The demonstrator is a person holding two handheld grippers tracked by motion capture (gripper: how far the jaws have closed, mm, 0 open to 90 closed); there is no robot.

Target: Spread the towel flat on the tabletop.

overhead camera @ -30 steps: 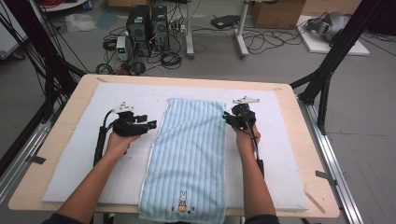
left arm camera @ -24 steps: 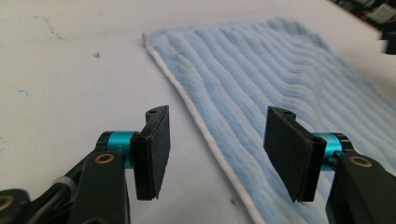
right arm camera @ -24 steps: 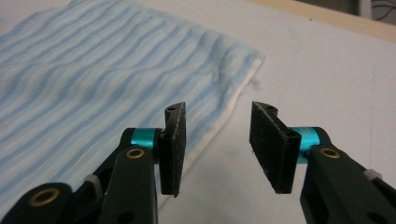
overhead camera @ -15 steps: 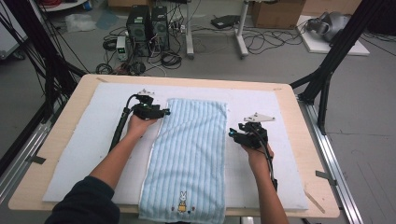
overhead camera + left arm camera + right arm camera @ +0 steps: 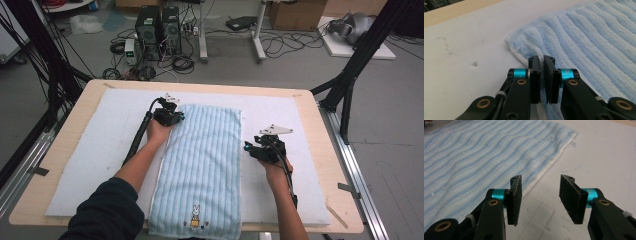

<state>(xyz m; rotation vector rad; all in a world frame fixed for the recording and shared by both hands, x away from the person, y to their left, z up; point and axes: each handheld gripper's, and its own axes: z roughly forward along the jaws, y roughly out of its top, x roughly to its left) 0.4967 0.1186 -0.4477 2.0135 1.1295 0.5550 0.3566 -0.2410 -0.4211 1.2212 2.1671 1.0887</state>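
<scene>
Towel [image 5: 202, 165] on white mat [image 5: 95, 150]; computer towers [image 5: 157, 25] beyond table.

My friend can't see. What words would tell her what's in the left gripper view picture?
Two black fingers of the left gripper have just closed together at the white edge of a fluffy blue-and-white striped towel. The towel lies flat on a white mat, filling the right side of the picture.

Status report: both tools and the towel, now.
Left tool just closed, shut on the towel edge near its far corner. Right tool open, beside the towel's right edge, holding nothing. Nothing in the way.
</scene>
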